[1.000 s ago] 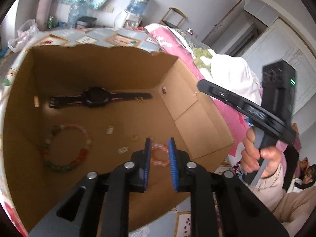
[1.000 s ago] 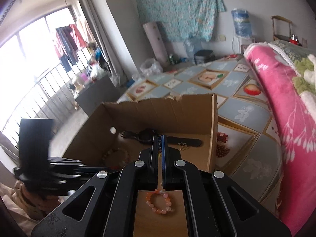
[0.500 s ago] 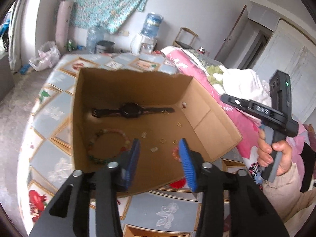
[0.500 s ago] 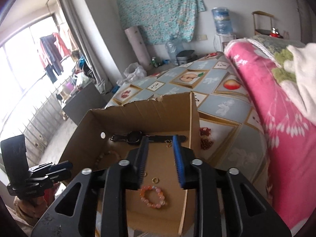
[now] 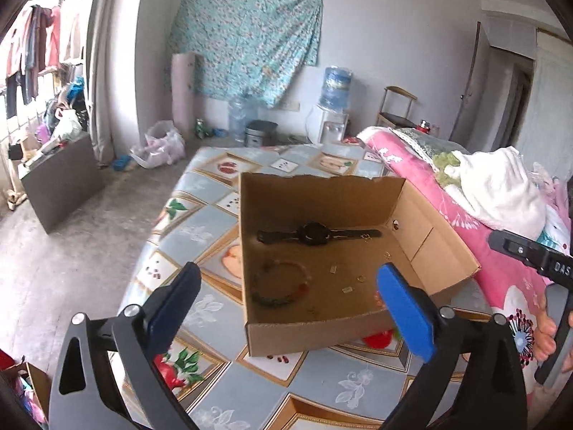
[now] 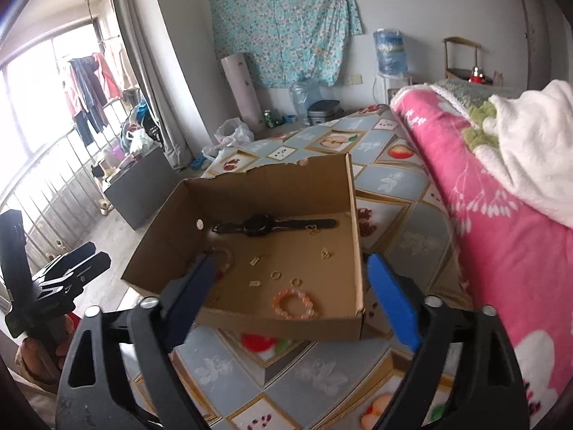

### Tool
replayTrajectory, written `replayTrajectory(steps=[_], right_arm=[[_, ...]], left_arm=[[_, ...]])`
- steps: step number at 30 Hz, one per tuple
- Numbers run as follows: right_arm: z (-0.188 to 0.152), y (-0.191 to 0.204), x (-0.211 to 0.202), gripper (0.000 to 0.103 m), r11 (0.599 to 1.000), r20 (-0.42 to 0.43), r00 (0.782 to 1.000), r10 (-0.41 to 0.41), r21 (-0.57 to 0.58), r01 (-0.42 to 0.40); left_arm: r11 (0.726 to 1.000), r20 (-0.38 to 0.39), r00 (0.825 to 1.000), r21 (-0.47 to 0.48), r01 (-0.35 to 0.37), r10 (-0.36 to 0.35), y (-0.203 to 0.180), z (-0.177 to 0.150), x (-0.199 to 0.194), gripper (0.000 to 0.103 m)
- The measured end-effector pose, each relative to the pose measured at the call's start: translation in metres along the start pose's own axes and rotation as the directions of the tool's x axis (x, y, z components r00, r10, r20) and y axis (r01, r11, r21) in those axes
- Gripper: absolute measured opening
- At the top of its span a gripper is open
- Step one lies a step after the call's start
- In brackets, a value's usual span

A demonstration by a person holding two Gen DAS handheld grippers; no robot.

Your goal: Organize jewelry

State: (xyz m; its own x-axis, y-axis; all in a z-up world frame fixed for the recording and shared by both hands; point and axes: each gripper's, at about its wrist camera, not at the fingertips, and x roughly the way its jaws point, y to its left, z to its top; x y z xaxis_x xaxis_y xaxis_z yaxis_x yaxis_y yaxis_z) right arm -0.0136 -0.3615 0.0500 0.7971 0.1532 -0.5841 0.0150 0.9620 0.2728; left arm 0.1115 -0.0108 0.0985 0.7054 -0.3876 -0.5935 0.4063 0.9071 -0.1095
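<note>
Left tongs and right tongs both opening, empty, above box, watch and bracelet inside.

Each view looks forward and down past its own blue pads at the open cardboard box on the patterned bed cover, from near the box's front edge. Both share the box, the far wall and the pink blanket.
</note>
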Motion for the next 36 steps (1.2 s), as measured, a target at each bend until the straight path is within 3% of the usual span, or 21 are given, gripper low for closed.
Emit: replayTrajectory(steps=[3,6,10,18,24,28,36], right_arm=[[-0.011,0.022,-0.007,0.094,0.994,0.019,0.997,-0.081,-0.075,0.082],[-0.019,0.035,-0.007,0.095,0.988,0.010,0.994,-0.111,-0.108,0.111],[-0.027,0.044,-0.006,0.095,0.987,-0.003,0.992,-0.126,-0.099,0.125],[-0.033,0.051,-0.011,0.095,0.989,-0.008,0.993,-0.119,-0.084,0.118],[-0.034,0.044,-0.001,0.095,0.995,-0.089,0.991,-0.096,-0.028,0.094],[-0.041,0.036,0.010,0.095,0.991,-0.147,0.980,-0.131,-0.014,0.131],[-0.046,0.024,0.025,0.095,0.988,-0.187,0.971,-0.147,0.020,0.153]], left_arm=[[0.997,0.029,0.997,-0.003,-0.075,0.075,0.001,-0.006,-0.012,0.098],[0.995,0.024,0.994,-0.022,-0.102,0.102,0.006,-0.010,-0.018,0.098],[0.988,0.000,0.991,-0.074,-0.135,0.136,0.011,-0.010,-0.022,0.098],[0.980,0.030,0.984,-0.104,-0.169,0.173,0.015,-0.007,-0.038,0.098],[0.984,-0.068,0.987,-0.093,-0.151,0.145,0.000,-0.012,-0.023,0.098],[0.986,-0.164,0.975,-0.046,-0.162,0.152,-0.016,-0.019,-0.003,0.098],[0.988,-0.277,0.950,-0.016,-0.151,0.141,-0.032,-0.031,0.022,0.098]])
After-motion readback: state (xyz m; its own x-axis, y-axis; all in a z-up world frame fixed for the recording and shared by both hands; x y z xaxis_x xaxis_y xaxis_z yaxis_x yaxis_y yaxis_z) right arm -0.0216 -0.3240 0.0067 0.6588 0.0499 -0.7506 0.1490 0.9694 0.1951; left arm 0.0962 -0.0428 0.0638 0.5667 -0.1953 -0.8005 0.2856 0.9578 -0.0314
